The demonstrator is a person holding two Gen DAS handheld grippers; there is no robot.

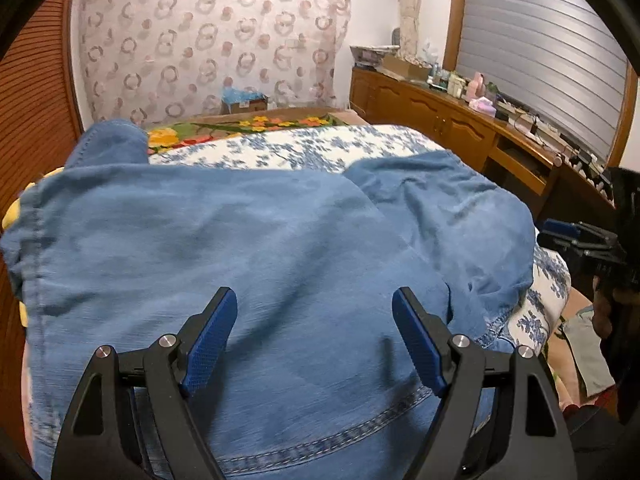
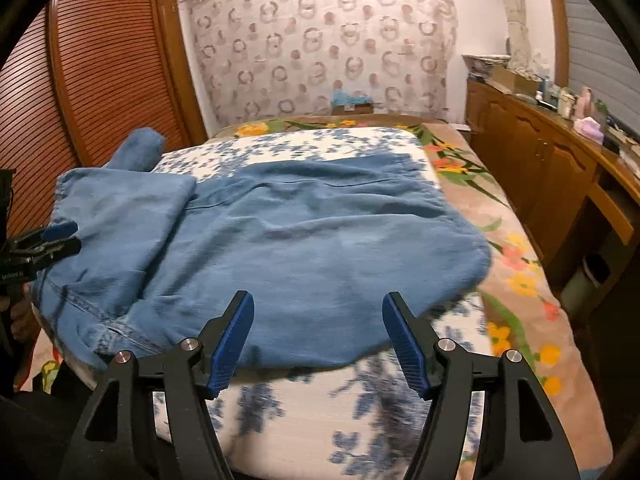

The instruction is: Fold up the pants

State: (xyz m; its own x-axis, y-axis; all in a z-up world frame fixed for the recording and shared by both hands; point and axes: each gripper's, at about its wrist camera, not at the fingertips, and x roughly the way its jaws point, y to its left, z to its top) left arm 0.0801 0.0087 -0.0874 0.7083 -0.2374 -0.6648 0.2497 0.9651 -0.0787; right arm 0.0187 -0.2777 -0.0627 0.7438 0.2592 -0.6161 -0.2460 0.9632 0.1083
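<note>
A: Bedroom. Bed under a white quilt with blue flower print [image 2: 304,412]; that quilt is the landmark. Brown slatted wardrobe doors [image 2: 80,92] to its left, wooden cabinet run [image 2: 532,168] to its right.

B: Task item?

A: Light blue denim pants [image 2: 296,240] lie on top of the quilt, across its width. A folded-over panel sits on the quilt's left part, and one loose end sticks up at the quilt's far left corner.

B: Progress?

A: Judged partway: at least one fold laid, bundle still wide and rumpled. More folding and squaring left.

B: Claws?

A: Left gripper [image 1: 314,336] spread wide above the denim near the quilt's front edge, nothing pinched. Right gripper [image 2: 318,334] also spread, over the pants' hem at the quilt's front; nothing between the pads.

B: Unclear?

A: Waistband and leg layout partly cut off; layer count cannot be told. Motion blur softens the hem.
</note>
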